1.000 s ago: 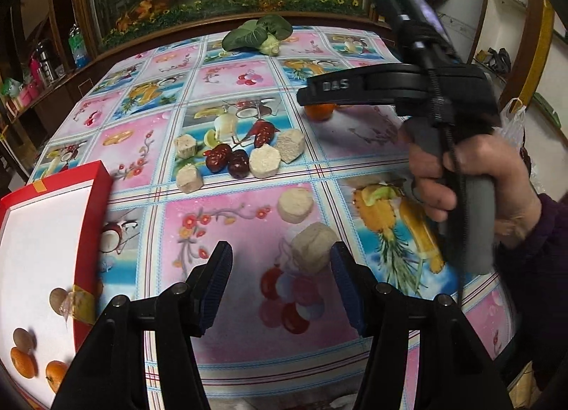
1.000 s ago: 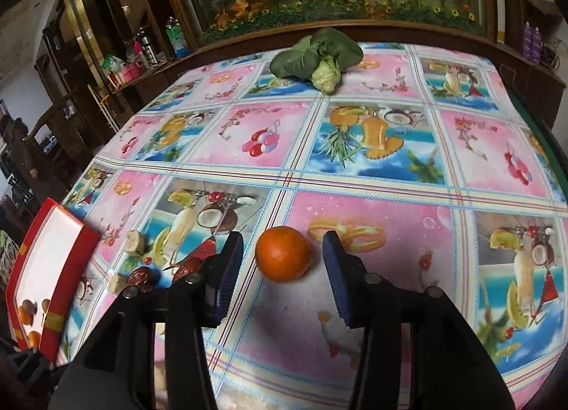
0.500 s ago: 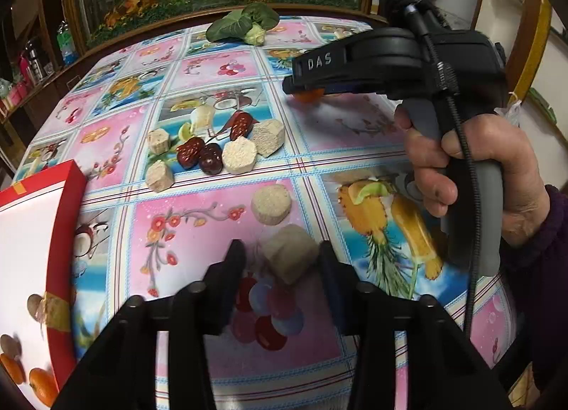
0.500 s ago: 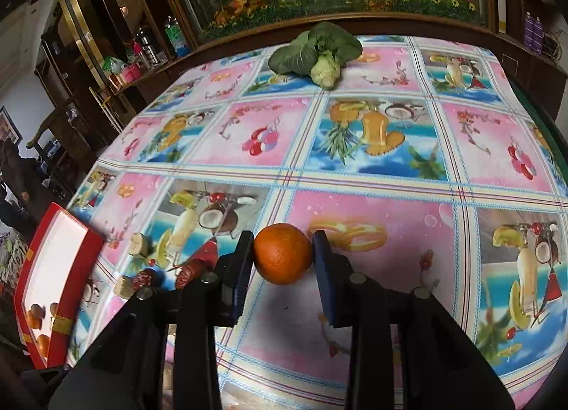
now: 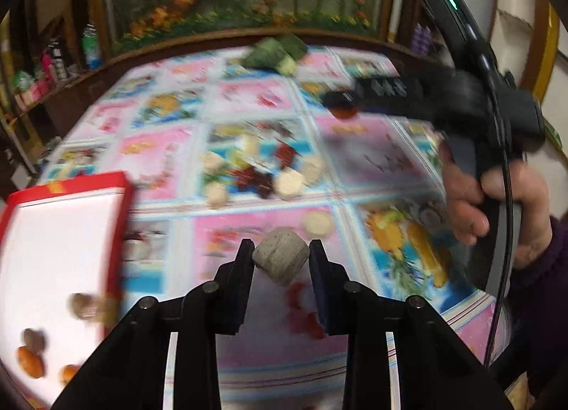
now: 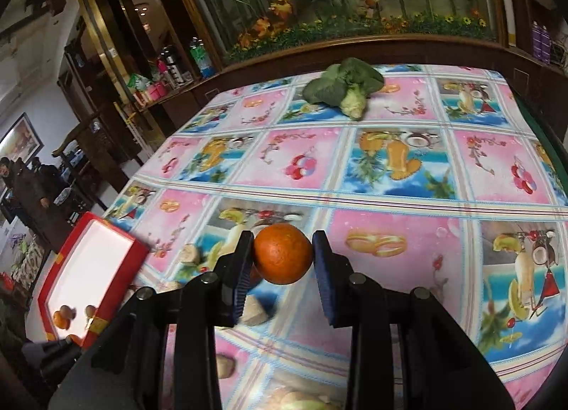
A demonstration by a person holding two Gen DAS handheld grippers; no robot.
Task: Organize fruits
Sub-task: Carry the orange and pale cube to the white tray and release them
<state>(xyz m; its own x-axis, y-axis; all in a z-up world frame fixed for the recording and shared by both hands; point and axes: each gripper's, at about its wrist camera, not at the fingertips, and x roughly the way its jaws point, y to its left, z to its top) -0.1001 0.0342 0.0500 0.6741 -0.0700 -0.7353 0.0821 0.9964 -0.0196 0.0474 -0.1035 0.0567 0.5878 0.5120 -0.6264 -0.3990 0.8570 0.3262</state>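
Table (image 6: 390,175) under a fruit-print cloth. Red box (image 5: 120,218) with white inside sits at the table's left edge — a few small orange and brown fruits in its near corner. Leafy green vegetable (image 6: 346,88) lies near the far edge. Right gripper (image 6: 283,253) clamped on an orange (image 6: 282,253), off the cloth. Left gripper (image 5: 280,259) pinching a pale beige chunk (image 5: 280,259), also raised — loose beige pieces and dark red fruits (image 5: 255,177) clustered mid-table, blurred.
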